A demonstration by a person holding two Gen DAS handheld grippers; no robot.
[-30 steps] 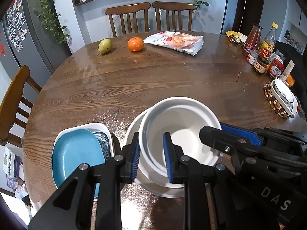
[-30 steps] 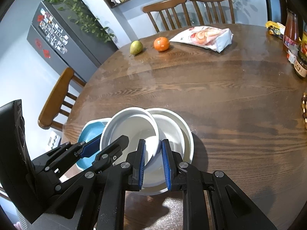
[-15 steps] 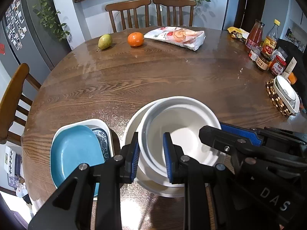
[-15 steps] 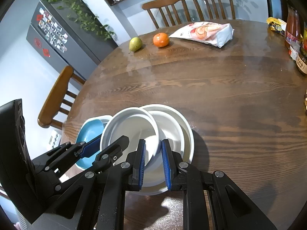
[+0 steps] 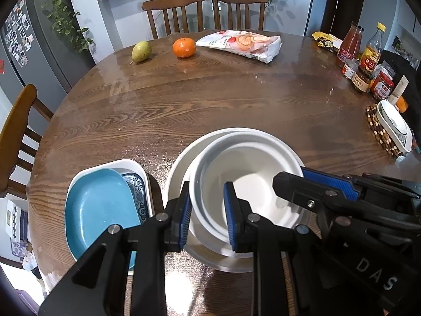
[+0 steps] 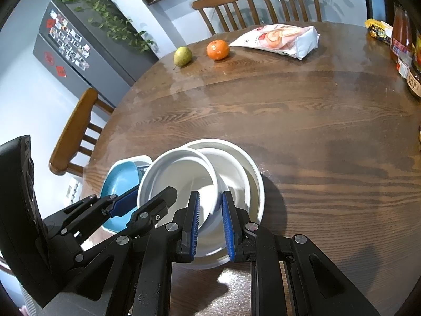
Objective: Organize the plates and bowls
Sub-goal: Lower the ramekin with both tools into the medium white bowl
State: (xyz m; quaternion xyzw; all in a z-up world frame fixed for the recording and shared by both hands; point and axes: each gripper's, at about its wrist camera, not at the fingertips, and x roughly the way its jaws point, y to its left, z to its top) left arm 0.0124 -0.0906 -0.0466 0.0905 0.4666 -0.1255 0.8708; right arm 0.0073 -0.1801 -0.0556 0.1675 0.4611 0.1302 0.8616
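Nearest us, at the table's (image 5: pixel 210 100) near edge, the left gripper (image 5: pixel 206 188) is clenched on the left rim of the white bowl (image 5: pixel 244 173), one pad outside the wall and one inside; the right gripper (image 6: pixel 210 194) bites the same bowl's right rim in the same way, so we hold the bowl between two hands. Almost nothing has changed over the last second: both grips are as tight as they were, the bowl sits at the same slight tilt, and only the view has drifted a little; we take it that the bowl is paused just over its place, neither let go nor carried off. It lies in a wider white plate (image 5: pixel 179 163), its left side raised and overhanging that plate's left rim in the right view; whether its base rests fully on the plate, we cannot tell. Beside the plate, toward the near left edge, a white tray (image 5: pixel 140 173) with a blue pattern holds a blue dish (image 5: pixel 97 210); both stacks look empty of food. The middle of the table is bare wood; at the right edge a small white dish (image 5: pixel 392 126) sits on a beaded mat, with jars and bottles (image 5: pixel 368 63) behind it; along the far edge lie a pear (image 5: pixel 141 51), an orange (image 5: pixel 184 47) and a snack bag (image 5: pixel 242 43).
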